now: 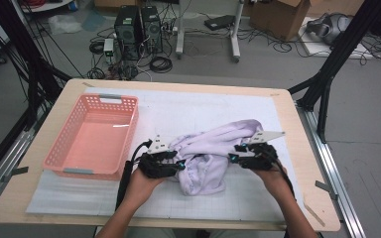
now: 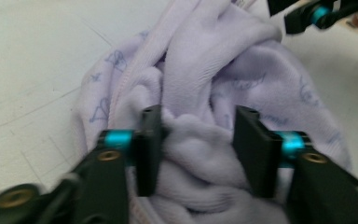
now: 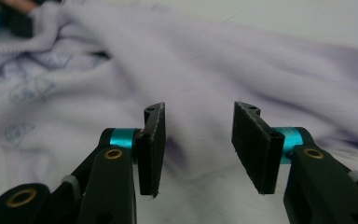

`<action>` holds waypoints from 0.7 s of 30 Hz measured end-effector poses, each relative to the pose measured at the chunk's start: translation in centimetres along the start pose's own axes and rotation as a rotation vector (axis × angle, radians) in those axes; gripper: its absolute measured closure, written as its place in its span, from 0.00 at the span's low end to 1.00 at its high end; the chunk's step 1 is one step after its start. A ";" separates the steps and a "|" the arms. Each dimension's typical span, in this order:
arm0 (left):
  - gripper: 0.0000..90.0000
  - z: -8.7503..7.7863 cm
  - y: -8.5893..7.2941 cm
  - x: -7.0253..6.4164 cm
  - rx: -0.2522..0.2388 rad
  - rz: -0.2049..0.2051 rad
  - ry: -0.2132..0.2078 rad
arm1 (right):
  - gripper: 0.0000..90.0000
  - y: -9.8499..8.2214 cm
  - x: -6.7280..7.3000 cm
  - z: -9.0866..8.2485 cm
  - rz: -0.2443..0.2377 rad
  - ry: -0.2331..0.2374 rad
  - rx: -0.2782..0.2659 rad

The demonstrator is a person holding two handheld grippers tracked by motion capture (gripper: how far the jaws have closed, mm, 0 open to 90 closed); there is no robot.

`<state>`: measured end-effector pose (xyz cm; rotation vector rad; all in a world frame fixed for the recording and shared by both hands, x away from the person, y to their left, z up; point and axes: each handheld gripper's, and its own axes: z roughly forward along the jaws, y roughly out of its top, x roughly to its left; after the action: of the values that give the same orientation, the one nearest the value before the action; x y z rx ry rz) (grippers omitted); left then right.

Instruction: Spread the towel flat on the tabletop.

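Left claw (image 2: 198,151) half-open, jaws straddling a fold of lilac garment (image 1: 206,156); right claw (image 3: 198,149) half-open, empty, at garment's 3 o'clock. Pinch edges, not bunched middle.

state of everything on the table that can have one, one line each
lilac printed cotton garment: crumpled in a heap on the white mat, not folded
pink perforated plastic basket: upright, nothing in it
left gripper: jaws apart, a bunched fold of the garment between them, grip not certain
right gripper: jaws open, over the garment, nothing between them
white gridded mat: lying flat on the wooden table
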<state>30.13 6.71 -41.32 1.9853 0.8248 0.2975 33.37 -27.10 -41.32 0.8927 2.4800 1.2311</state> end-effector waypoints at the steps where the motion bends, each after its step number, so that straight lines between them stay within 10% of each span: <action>1: 0.74 0.0 -0.1 0.0 0.000 0.003 -0.001 | 0.65 0.0 0.5 0.8 -0.027 -0.007 0.035; 4: 0.88 -0.4 -0.1 0.3 -0.016 0.000 -0.009 | 0.94 -0.1 0.8 2.2 -0.082 -0.041 0.122; 14: 0.92 -1.8 0.6 0.4 -0.137 0.034 0.067 | 0.96 -1.0 -2.5 -3.7 0.019 -0.259 -0.026; 21: 0.93 -2.0 1.1 1.0 -0.165 0.033 0.151 | 0.96 -2.2 -6.0 -8.2 0.173 -0.471 -0.086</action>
<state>30.37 8.35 -39.46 1.8397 0.8352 0.5231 33.47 -37.11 -38.33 1.2304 1.9997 1.0204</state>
